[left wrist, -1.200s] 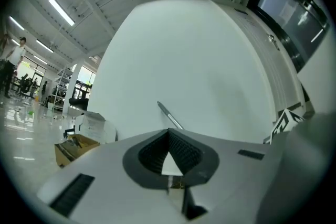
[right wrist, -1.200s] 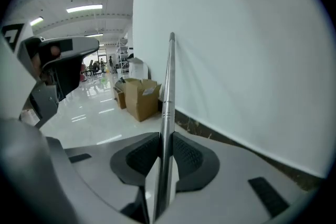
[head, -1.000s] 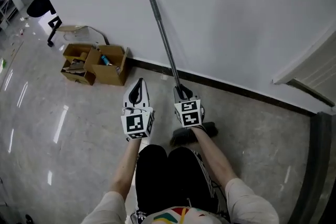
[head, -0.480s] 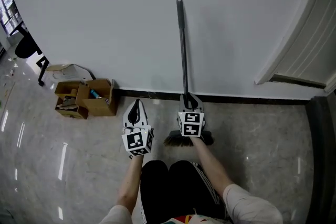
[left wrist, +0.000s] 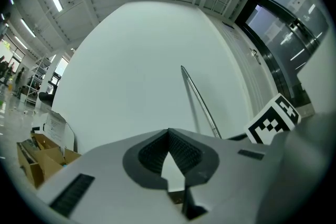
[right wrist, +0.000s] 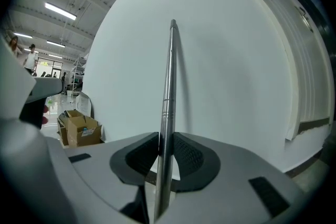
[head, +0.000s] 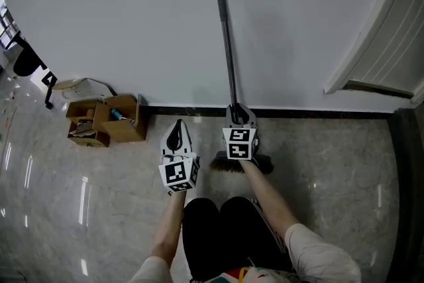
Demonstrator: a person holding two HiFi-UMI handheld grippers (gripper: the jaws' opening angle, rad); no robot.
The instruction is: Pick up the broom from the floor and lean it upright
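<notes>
The broom stands almost upright in front of the white wall, its metal handle (head: 226, 43) rising to a tip high on the wall. Its dark bristle head (head: 260, 163) rests on the floor by the skirting. My right gripper (head: 237, 117) is shut on the lower handle (right wrist: 169, 86), which runs up between its ribbed pads (right wrist: 189, 156). Beside it on the left, my left gripper (head: 175, 136) is shut with nothing in it, apart from the broom. In the left gripper view the handle (left wrist: 199, 103) shows to the right of that gripper (left wrist: 169, 134).
Open cardboard boxes (head: 106, 119) with clutter sit by the wall at left, and an office chair (head: 30, 69) stands farther left. A black skirting (head: 311, 114) runs along the wall. A ribbed white panel (head: 387, 43) is at right. The person's legs are below the grippers.
The broom handle, slanting left a second ago, now stands nearly vertical before the wall. The right gripper has lifted with it; the left gripper has shifted slightly alongside.
</notes>
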